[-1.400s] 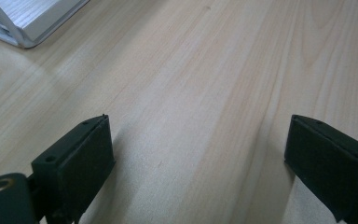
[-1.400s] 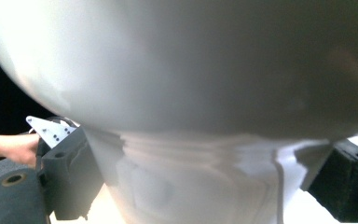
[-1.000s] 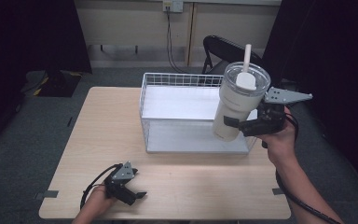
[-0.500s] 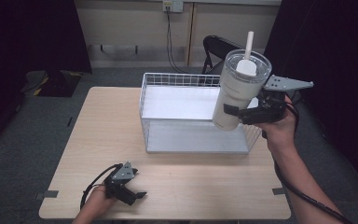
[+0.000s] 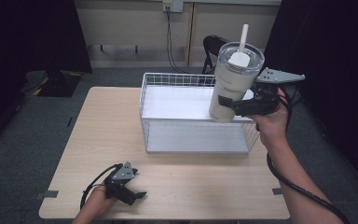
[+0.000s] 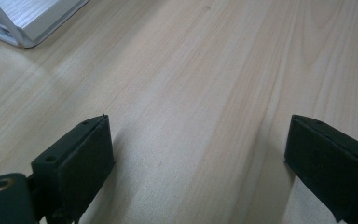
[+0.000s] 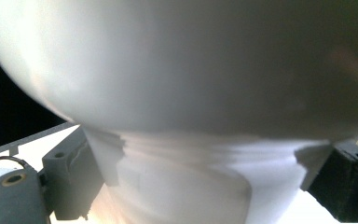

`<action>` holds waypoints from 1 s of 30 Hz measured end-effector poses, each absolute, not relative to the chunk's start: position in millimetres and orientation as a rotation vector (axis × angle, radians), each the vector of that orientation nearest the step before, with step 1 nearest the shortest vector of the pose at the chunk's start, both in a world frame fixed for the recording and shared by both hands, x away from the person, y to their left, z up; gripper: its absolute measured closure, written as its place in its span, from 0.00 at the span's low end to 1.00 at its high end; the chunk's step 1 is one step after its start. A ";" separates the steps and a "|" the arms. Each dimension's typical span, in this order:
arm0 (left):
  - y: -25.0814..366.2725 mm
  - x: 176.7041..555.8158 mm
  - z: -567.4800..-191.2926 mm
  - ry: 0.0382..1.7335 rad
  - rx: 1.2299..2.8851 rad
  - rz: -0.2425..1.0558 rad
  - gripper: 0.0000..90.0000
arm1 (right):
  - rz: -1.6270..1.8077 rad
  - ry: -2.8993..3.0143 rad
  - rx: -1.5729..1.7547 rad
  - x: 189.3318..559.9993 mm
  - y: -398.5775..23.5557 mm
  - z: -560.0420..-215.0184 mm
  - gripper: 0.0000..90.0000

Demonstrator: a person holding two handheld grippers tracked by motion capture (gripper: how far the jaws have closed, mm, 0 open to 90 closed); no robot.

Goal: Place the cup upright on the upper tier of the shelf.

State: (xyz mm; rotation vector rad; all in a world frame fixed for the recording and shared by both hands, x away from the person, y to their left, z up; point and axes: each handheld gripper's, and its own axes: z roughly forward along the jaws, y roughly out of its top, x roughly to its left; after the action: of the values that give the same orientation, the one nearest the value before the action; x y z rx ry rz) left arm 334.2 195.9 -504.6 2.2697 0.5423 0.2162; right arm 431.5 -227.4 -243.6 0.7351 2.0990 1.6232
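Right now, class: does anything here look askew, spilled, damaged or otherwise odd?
One thing stands out: the white tumbler, gripped low on its body by the right tongs, hangs tilted above the wire basket, its straw leaning. No spill or damage shows. The left tongs rest open on the table.

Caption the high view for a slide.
Right hand-held gripper holds a white tumbler above the wire basket; left hand-held gripper rests open on the table.

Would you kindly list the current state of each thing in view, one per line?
Tumbler: lidded with a straw, held in the air above the basket, tilted.
Wire basket: on the table, nothing in it.
Right hand-held gripper: shut on the tumbler's lower part.
Left hand-held gripper: open, low over the table, holding nothing.
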 end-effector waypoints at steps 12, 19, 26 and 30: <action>195.9 334.2 -504.6 0.542 2.270 0.216 0.08 | 1.605 2.085 0.757 441.2 -220.1 -242.4 0.12; 195.9 334.2 -504.6 0.542 2.270 0.216 0.08 | 1.591 2.081 0.770 447.6 -217.3 -242.4 0.12; 195.9 334.2 -504.6 0.542 2.270 0.215 0.08 | 1.583 2.063 0.782 456.5 -213.0 -243.7 0.12; 195.9 334.2 -504.5 0.541 2.270 0.215 0.08 | 1.575 2.061 0.790 459.3 -211.4 -244.4 0.12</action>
State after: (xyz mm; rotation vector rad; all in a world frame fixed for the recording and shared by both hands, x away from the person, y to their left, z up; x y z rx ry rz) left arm 334.2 195.9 -504.5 2.2700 0.5412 0.2148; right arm 459.3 -211.4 -244.4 0.7901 2.0613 1.5747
